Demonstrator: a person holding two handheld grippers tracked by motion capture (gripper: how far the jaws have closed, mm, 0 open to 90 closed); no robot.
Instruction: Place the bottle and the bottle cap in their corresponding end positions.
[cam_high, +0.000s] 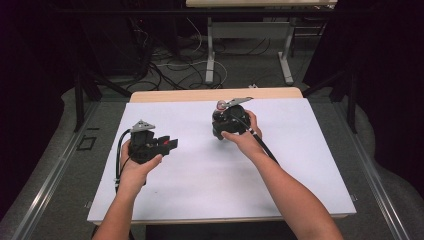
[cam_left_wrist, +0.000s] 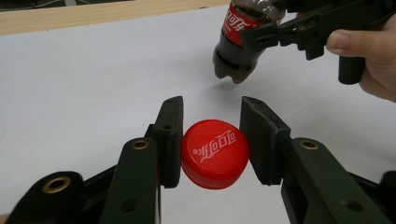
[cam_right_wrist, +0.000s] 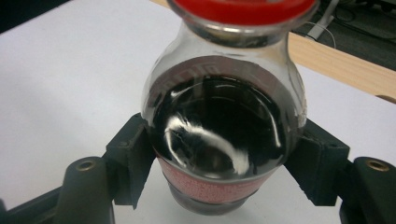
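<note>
White worktop (cam_high: 200, 190), cables on floor beyond. Left gripper (cam_left_wrist: 212, 140) clamping red cap (cam_left_wrist: 215, 153) between narrowed jaws; right gripper (cam_right_wrist: 219, 158) gripping cola bottle (cam_right_wrist: 224, 140) just off the worktop — capping or uncapping, likely. Next: cap brought square over bottle neck — or set down.

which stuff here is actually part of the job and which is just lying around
In use:
- red cap, gripped in the left gripper
- cola bottle, gripped in the right gripper, held off the table
- white table top

Lying about:
- cables on the floor behind
- far desk's legs
</note>
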